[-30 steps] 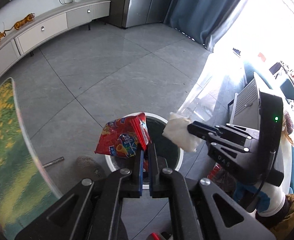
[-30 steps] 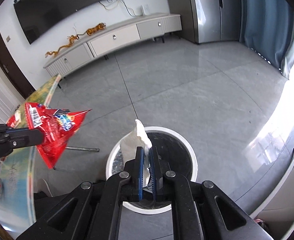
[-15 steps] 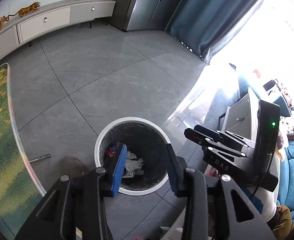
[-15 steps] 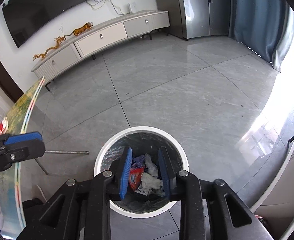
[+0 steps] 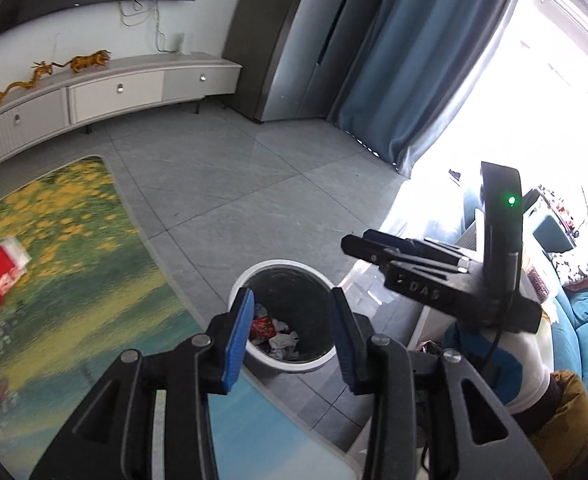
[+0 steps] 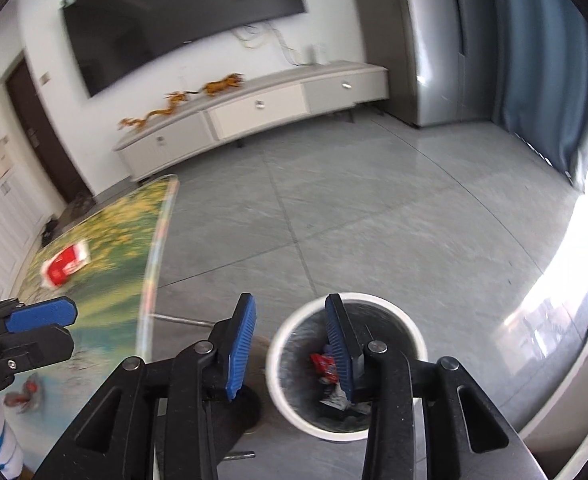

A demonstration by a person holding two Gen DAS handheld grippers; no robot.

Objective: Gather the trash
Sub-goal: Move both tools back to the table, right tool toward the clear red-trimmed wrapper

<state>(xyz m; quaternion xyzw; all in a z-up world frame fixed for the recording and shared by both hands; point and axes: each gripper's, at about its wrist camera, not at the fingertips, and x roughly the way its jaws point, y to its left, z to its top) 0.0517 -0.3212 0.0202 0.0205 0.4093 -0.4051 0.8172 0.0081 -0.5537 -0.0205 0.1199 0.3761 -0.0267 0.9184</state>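
A white round trash bin (image 5: 290, 366) stands on the grey floor beside the table, with a red snack bag (image 5: 263, 327) and crumpled white paper inside. It also shows in the right wrist view (image 6: 410, 338). My left gripper (image 5: 290, 336) is open and empty above the table edge near the bin. My right gripper (image 6: 290, 344) is open and empty, above the bin's left rim; it shows from the side in the left wrist view (image 5: 374, 246). A red and white packet (image 5: 0, 276) lies on the table, also seen in the right wrist view (image 6: 65, 267).
The glass table with a yellow-green flower print (image 5: 78, 248) fills the left. A crumpled wrapper (image 6: 26, 394) lies near its front edge. A long white TV cabinet (image 6: 254, 116), a fridge and blue curtains stand at the back. A teal sofa (image 5: 586, 320) is at right.
Both grippers let go of the snack bag and the white tissue, which now lie in the bin. Both opened wider, lifted, and turned left toward the table.
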